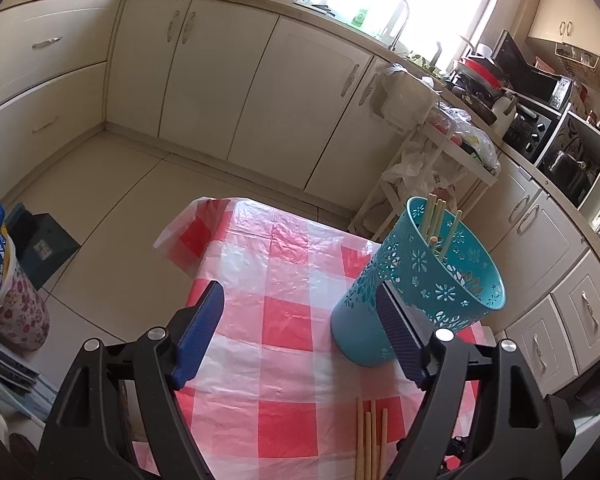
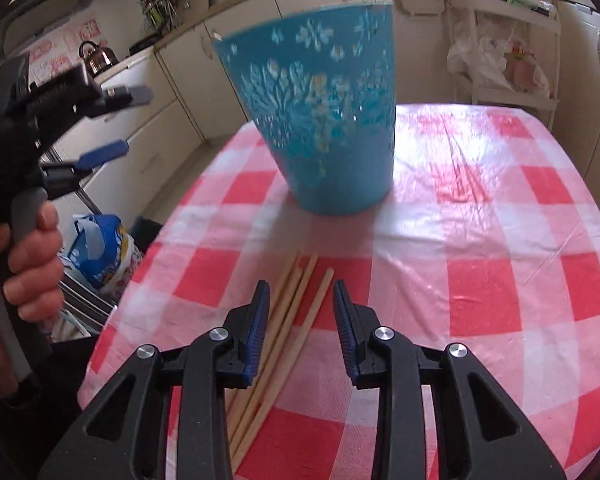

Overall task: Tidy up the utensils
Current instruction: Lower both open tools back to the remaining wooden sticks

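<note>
A teal cut-out utensil holder stands on the red-and-white checked tablecloth and holds several wooden chopsticks. Several more chopsticks lie loose on the cloth in front of it. My left gripper is open and empty, raised above the table's left side; its right finger overlaps the holder in view. In the right wrist view my right gripper is open and empty, low over the loose chopsticks, with the holder beyond. The left gripper shows at the left, held in a hand.
Cream kitchen cabinets run around the room. A white trolley with plastic bags stands behind the table. A blue bag and floral bin sit on the floor to the left. A toaster oven is on the counter.
</note>
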Tool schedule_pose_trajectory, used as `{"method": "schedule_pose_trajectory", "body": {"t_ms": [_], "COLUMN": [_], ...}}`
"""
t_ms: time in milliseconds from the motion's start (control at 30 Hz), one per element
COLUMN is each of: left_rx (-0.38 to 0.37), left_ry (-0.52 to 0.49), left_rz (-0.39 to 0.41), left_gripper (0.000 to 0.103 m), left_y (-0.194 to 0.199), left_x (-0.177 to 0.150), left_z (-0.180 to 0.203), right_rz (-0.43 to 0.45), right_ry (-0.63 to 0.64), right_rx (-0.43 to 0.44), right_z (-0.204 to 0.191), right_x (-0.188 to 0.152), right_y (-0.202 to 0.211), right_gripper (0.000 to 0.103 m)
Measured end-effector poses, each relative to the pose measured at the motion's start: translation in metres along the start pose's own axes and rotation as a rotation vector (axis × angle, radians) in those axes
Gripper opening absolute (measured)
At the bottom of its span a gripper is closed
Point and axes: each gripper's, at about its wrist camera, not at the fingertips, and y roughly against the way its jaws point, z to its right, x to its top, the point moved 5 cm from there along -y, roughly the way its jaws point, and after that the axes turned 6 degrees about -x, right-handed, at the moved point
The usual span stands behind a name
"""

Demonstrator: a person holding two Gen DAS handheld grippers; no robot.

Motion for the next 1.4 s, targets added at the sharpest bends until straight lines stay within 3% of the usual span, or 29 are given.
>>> {"method": "schedule_pose_trajectory", "body": {"t_ms": [300,567,733,1133,1367,1400], "left_rx": [0.014,-0.017,-0.018,0.051,0.058,0.043], "left_ry": [-0.085,-0.287,-0.382,-0.554,-0.552,-0.556], "left_rz": [-0.096,-0.319,-0.402,-0.459,-0.444,-0.439], "left_gripper": [0.076,0.076,0.076,0.076,0.076,0.069], "left_y": [-0.018,-0.04,-0.049,-0.063,-0.066,-0.067], "left_x": [-0.024,-0.082,-0.115,-0.148,-0.143,-0.143], "left_z": [0.009,0.036,0.041,0.052,0.053,0.055], "right_rz": [-0.052,-0.052,-0.065,-0.069,-0.055,-0.055], "right_ry": [0.075,0.16,0.213,0.115,0.123,0.124], "right_rx": [-0.047,-0.089,-0.156,-0.083,-0.093,-0.091], "right_z": [-0.002,-0.005,0.002,0.02,0.018,0.018], "right_x": [-0.012,-0.012,-0.01,-0.007,-0.006,-0.006], "right_y": [-0.018,-0.013,-0.012,-0.01,-0.011,-0.011], "right_gripper": [0.028,0.02,0.016,0.017,0.019,0.019]}}
